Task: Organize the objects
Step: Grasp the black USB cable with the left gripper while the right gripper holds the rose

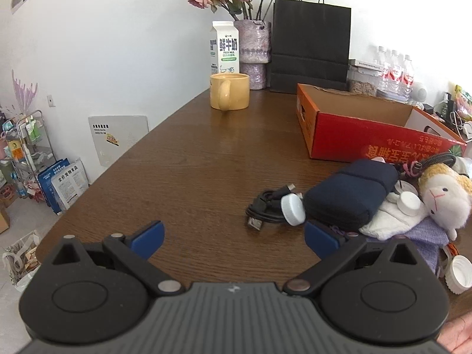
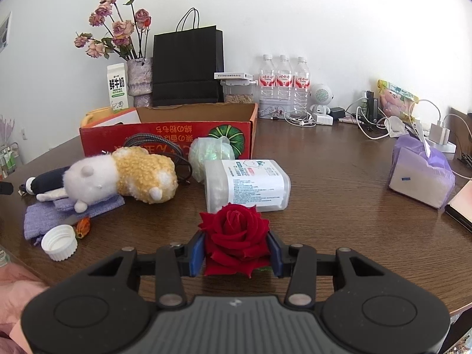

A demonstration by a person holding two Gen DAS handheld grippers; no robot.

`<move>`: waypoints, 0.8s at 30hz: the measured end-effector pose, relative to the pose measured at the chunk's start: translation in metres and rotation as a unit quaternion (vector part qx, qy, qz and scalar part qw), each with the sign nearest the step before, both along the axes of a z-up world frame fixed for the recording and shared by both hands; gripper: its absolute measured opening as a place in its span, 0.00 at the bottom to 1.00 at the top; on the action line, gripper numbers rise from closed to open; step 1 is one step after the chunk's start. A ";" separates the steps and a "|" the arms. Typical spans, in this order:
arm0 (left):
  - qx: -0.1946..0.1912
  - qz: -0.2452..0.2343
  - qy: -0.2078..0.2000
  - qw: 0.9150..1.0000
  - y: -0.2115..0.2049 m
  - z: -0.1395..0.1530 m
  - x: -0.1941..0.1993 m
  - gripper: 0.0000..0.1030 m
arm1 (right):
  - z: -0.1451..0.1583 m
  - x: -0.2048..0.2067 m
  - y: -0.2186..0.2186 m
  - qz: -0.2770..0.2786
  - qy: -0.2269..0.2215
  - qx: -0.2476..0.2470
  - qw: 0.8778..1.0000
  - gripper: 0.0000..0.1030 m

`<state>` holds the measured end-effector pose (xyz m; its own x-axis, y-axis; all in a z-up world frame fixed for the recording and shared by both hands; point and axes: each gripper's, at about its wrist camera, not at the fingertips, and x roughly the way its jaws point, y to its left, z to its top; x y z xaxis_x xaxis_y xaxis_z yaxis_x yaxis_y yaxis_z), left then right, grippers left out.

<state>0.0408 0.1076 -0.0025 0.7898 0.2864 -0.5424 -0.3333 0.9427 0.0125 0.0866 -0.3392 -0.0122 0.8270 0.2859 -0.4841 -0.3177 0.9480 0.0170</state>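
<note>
In the right wrist view my right gripper (image 2: 236,252) is shut on a red rose (image 2: 234,234), its blue pads pressing the bloom from both sides just above the brown table (image 2: 339,206). Beyond it lie a clear plastic container (image 2: 247,184) with a white label, a plush sheep (image 2: 124,177) on a purple cloth (image 2: 44,215), and an open red cardboard box (image 2: 168,131). In the left wrist view my left gripper (image 1: 234,240) stands open over bare table, with a black USB cable (image 1: 264,206), a white cap (image 1: 292,209) and a dark blue pouch (image 1: 351,193) ahead to its right.
A yellow mug (image 1: 229,91), milk carton (image 1: 224,48), vase of dried roses (image 1: 255,50) and black paper bag (image 1: 309,47) stand at the back. Three water bottles (image 2: 284,79), a tissue pack (image 2: 421,177) and chargers with cables (image 2: 368,118) fill the right side. A white lid (image 2: 59,242) lies near the front edge.
</note>
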 end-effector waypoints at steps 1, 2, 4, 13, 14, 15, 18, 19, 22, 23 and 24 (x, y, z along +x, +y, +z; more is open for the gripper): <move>0.006 0.007 -0.002 1.000 0.002 0.002 0.002 1.00 | 0.000 0.001 0.000 0.000 0.000 0.000 1.000 0.41; 0.012 0.013 -0.004 1.000 0.004 0.004 0.005 1.00 | 0.000 0.001 0.001 0.000 -0.001 0.000 1.000 0.41; 0.018 0.011 -0.008 1.000 0.010 0.006 0.012 0.98 | 0.001 0.002 0.002 0.001 -0.001 -0.001 1.000 0.41; 0.018 0.002 0.016 1.000 0.018 -0.004 0.043 0.84 | 0.004 0.003 0.005 0.002 -0.008 -0.002 1.000 0.41; 0.017 -0.001 0.018 1.000 0.018 -0.006 0.045 0.83 | 0.004 0.003 0.005 0.001 -0.008 -0.002 1.000 0.41; 0.017 -0.004 0.020 1.000 0.017 -0.007 0.047 0.82 | 0.004 0.003 0.005 0.000 -0.008 -0.002 1.000 0.41; 0.018 -0.009 0.029 0.999 0.017 -0.011 0.053 0.77 | 0.005 0.003 0.006 -0.001 -0.009 -0.003 1.000 0.41; 0.015 -0.013 0.031 0.999 0.017 -0.013 0.055 0.75 | 0.005 0.003 0.006 0.000 -0.008 -0.003 1.000 0.41; 0.011 -0.023 0.033 0.999 0.015 -0.014 0.056 0.68 | 0.005 0.003 0.007 0.001 -0.010 -0.003 1.000 0.41; 0.012 -0.027 0.033 0.999 0.014 -0.014 0.056 0.63 | 0.006 0.003 0.007 0.002 -0.012 -0.002 1.000 0.41; 0.009 -0.032 0.033 0.999 0.014 -0.013 0.056 0.61 | 0.006 0.002 0.007 0.003 -0.013 -0.002 1.000 0.41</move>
